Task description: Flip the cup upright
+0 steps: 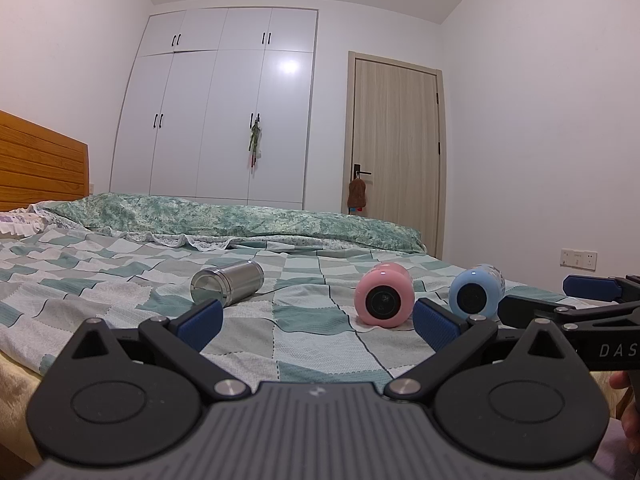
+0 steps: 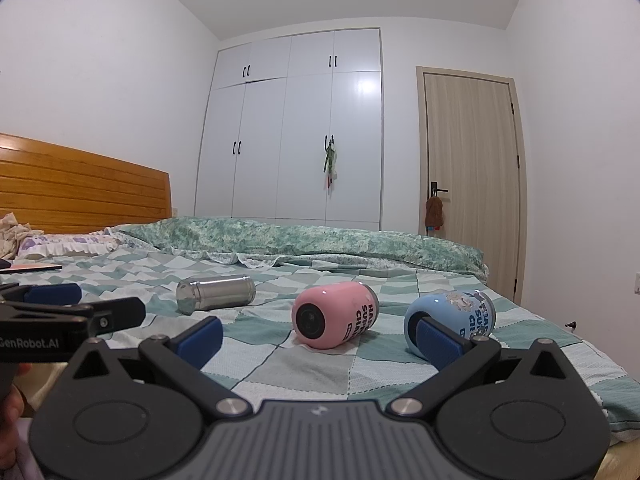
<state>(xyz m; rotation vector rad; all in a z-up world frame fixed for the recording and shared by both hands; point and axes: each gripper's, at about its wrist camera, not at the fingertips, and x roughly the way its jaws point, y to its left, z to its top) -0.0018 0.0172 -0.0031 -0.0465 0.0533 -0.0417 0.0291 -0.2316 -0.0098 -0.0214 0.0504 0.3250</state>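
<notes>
Closest to each lens, both grippers fill the lower frame, and each has its blue-padded fingers spread wide apart with nothing between them. For the left gripper (image 1: 318,320) the gap looks onto bare bedspread; the right gripper (image 2: 320,340) has its right finger pad (image 2: 438,344) in front of the blue cup, hiding part of that cup's base. Each gripper also shows at the edge of the other's view, cut off by the frame.

Largest in the scene is the bed (image 1: 120,280), covered in a green and white checked spread, with one rumpled floral quilt (image 1: 224,216) along its far side and a wooden headboard (image 1: 36,160) cut off at the left edge. Behind stand one white wardrobe (image 1: 224,120) and one closed door (image 1: 396,152); something small hangs from the door handle, too blurred to identify.

Three cups lie on their sides on the bed, well apart from the fingers: one steel cup (image 2: 216,294) to the left, one pink cup (image 2: 334,316) in the middle, one blue cup (image 2: 452,320) to the right. Print on the pink and blue cups is only partly legible.
</notes>
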